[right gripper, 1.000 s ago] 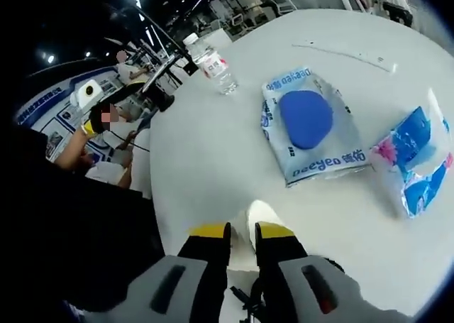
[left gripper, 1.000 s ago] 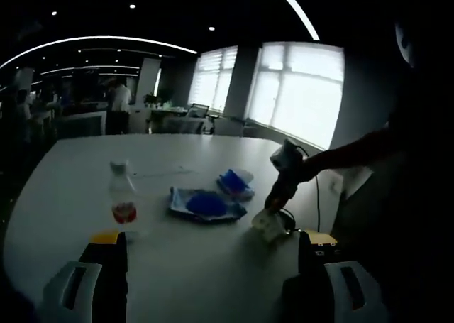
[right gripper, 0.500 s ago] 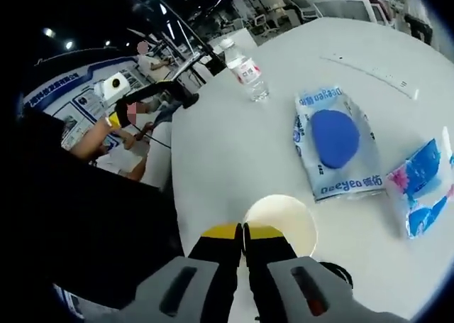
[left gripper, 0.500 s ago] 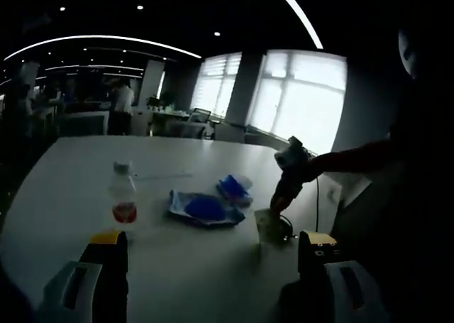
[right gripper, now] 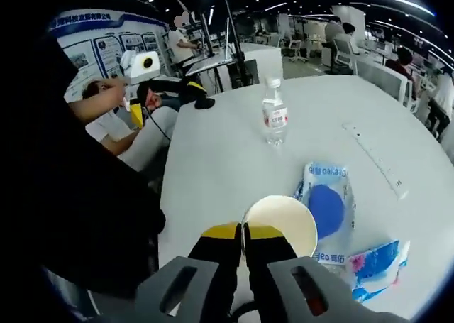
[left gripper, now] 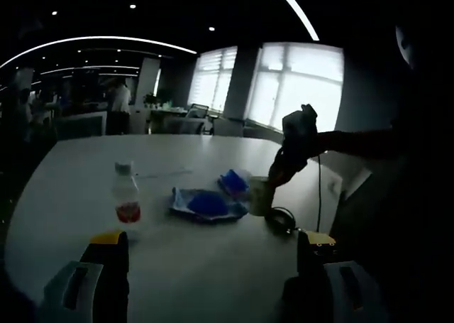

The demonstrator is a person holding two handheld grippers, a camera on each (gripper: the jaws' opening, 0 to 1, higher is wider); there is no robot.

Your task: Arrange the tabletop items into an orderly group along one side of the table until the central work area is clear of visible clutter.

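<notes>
The paper cup is pinched by its rim in the right gripper, jaws nearly closed with just the cup wall between them, and it hangs above the white table, just off the near edge of the wipes pack.

Left to right in the left gripper view: the water bottle stands upright alone, then the wipes pack lies flat, the blue tissue packet sits just behind it, then comes the lifted cup, with a dark cable coil on the table under it. The left gripper hovers low over the near table, jaws wide apart, holding nothing.

The risks I see: a rim-only pinch lets the cup swing or slip, and it could crease. Set down on the pack or the cable, it would likely tip. A wide sweep could topple the bottle.
</notes>
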